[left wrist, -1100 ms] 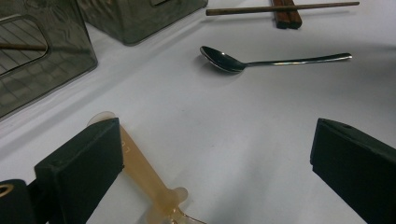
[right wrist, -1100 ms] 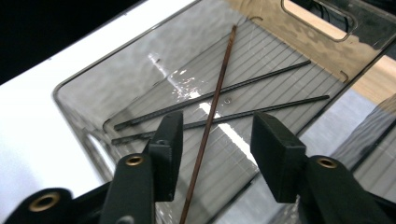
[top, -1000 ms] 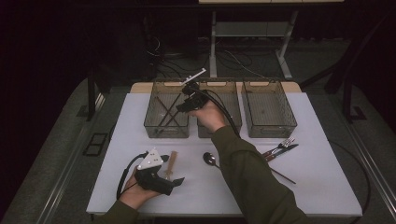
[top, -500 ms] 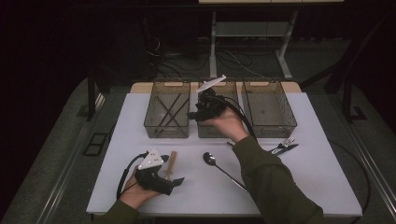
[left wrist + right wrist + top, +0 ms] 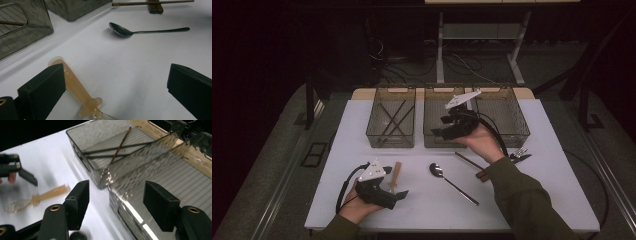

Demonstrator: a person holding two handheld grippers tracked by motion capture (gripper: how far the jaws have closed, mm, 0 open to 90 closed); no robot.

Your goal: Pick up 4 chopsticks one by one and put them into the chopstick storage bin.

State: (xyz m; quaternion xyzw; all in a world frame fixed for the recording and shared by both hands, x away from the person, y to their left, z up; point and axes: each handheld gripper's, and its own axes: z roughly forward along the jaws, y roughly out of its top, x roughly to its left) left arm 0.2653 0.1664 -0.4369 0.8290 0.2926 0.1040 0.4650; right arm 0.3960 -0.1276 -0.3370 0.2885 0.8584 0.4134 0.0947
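My right gripper (image 5: 438, 133) (image 5: 116, 202) hovers over the front edge of the middle clear bin (image 5: 434, 100), jaws open with nothing between them; they have just been opening wider. The left clear bin (image 5: 391, 136) (image 5: 82, 150) holds dark chopsticks (image 5: 120, 145). My left gripper (image 5: 399, 192) (image 5: 115, 87) rests near the table's front left, open. A translucent amber plastic spoon (image 5: 397, 174) (image 5: 75, 86) (image 5: 47, 193) lies by its left jaw, not gripped. A metal spoon (image 5: 452, 182) (image 5: 140, 31) lies mid-table.
A third clear bin (image 5: 512, 125) stands at the back right. A brown chopstick (image 5: 469, 161) (image 5: 150, 3) and forks (image 5: 519, 154) lie on the right of the white table (image 5: 552, 185). Cables trail from both grippers.
My right gripper has moved rightward from over the left bin to the middle bin's front, and its jaws stand wider. The left gripper has stayed put.
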